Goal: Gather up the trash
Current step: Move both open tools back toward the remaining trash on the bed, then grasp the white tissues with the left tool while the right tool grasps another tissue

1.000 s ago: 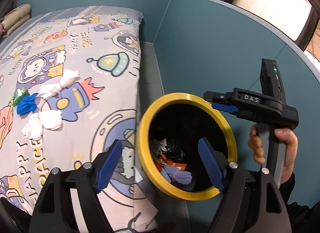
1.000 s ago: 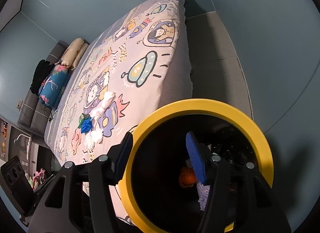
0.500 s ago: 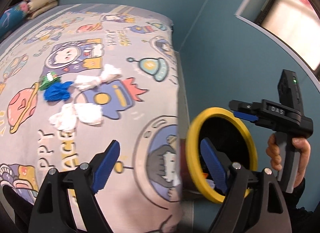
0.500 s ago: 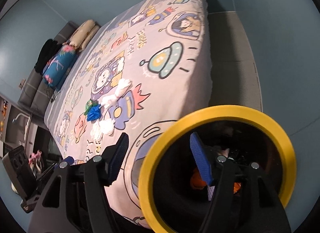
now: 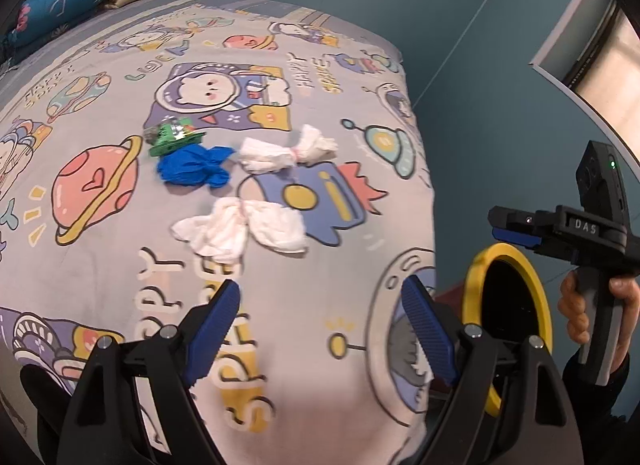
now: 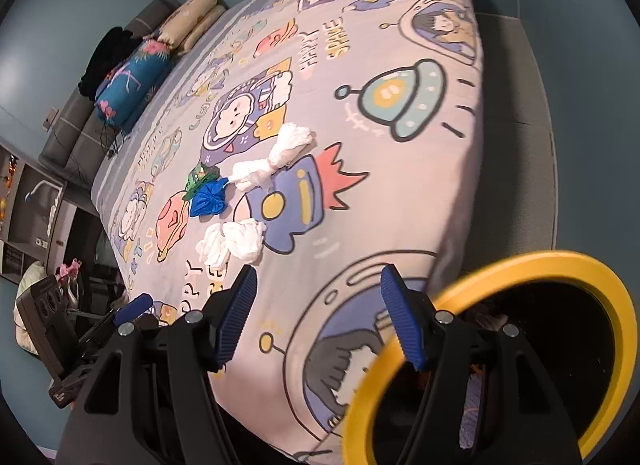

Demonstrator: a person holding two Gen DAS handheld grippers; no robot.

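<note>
Here, four pieces of trash are seen close together on the bed (image 5: 100,277): a green wrapper (image 5: 173,139), a blue wad (image 5: 195,171) touching it, a twisted white tissue (image 5: 286,153) beside them, and a crumpled white tissue (image 5: 242,232) nearest to the bed edge. The left hand-held gripper (image 5: 320,329) is held over the sheet with its jaws wide apart and nothing between them. The right hand-held gripper (image 6: 318,315) is likewise spread and empty. The yellow-rimmed bin (image 6: 608,277) is placed beside the bed.
</note>
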